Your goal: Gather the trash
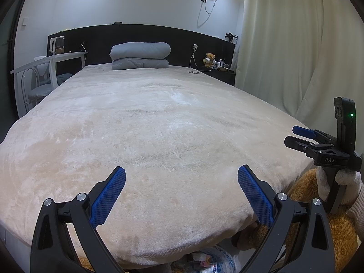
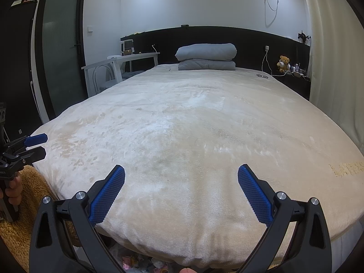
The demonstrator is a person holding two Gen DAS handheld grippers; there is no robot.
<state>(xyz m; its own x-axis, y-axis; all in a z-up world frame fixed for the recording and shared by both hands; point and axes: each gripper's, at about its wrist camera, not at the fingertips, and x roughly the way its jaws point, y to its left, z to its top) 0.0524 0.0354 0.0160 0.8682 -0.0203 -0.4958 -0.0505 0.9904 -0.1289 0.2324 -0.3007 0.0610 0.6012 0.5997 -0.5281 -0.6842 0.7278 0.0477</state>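
Note:
Both grippers hover over the foot of a bed covered with a cream plush blanket (image 1: 159, 125). My left gripper (image 1: 181, 177) is open and empty, its blue pads spread wide. My right gripper (image 2: 181, 177) is open and empty too. Below the bed's edge, a white plastic bag with trash (image 1: 216, 260) shows in the left wrist view. The same trash (image 2: 141, 261) shows as crumpled wrappers in the right wrist view. The right gripper also appears at the right of the left wrist view (image 1: 293, 135), and the left one at the left of the right wrist view (image 2: 41, 144).
A folded grey duvet (image 1: 140, 55) lies at the headboard. A white desk and chair (image 1: 45, 68) stand left of the bed. A teddy bear (image 1: 209, 59) and small items sit on the right nightstand. Curtains (image 1: 295, 45) hang at right. Glasses (image 2: 262, 76) lie on the bed.

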